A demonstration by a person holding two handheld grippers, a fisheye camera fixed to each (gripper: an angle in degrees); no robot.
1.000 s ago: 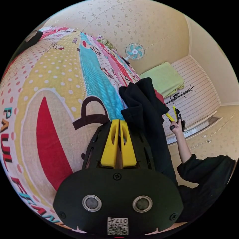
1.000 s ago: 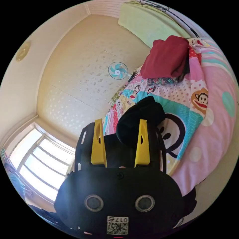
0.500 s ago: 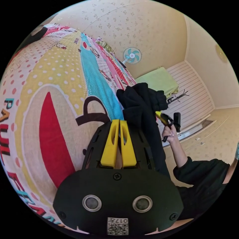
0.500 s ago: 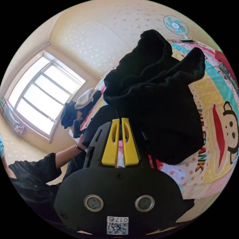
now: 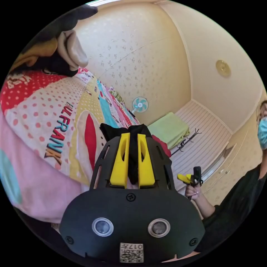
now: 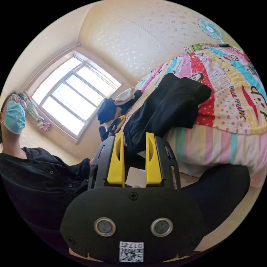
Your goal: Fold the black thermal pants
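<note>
Two grippers are yours to manage, and I'll take them from your left to your right. Your left gripper [image 5: 132, 164] has its yellow jaws nearly together with a fold of the black thermal pants [image 5: 133, 133] pinched between them; in the left gripper view the cloth runs forward from the jaws onto the patterned bedspread [image 5: 41, 111]. Keep that pinch firm and low so the fabric does not slip out as you lay it down. In the right gripper view, the pants [image 6: 169, 105] lie bunched near the edge of the bed, draping toward you over the striped side of the bedspread [image 6: 219, 147]. Your right gripper [image 6: 134, 160] has its jaws apart, with dark cloth showing in the gap between them, though I cannot tell whether either jaw touches it. My judgement is that the bundle needs spreading flat first: take a second hold with the right, draw the two holds apart, and smooth the legs before you fold.
</note>
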